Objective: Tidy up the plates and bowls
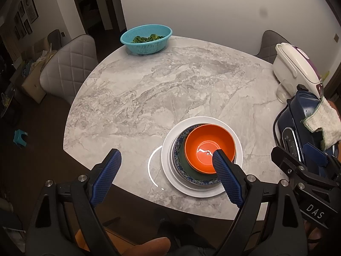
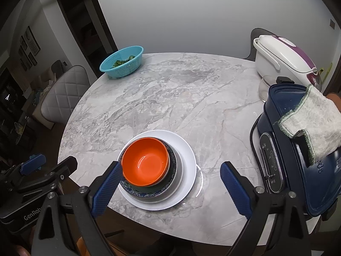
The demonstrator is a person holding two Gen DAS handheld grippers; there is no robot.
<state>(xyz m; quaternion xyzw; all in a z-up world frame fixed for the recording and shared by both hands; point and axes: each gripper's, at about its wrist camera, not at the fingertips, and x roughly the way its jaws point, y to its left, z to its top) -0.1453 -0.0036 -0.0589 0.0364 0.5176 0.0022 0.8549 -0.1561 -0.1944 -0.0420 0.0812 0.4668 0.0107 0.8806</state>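
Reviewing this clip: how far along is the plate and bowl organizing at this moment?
Looks nearly or fully done: the orange bowl sits nested in a dark bowl, on a blue-patterned plate, on the white plate, one stack near the table edge. Nothing is in hand: the left gripper and right gripper are both open and empty. No other loose dishes show; the teal colander holds greens.

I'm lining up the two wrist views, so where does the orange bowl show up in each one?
Left wrist: the orange bowl sits lower right of centre, partly behind the left claw's right finger.
Right wrist: the orange bowl sits lower left of centre, beside the right claw's left finger.
Shared landmark: the teal basket at the table's far left edge.
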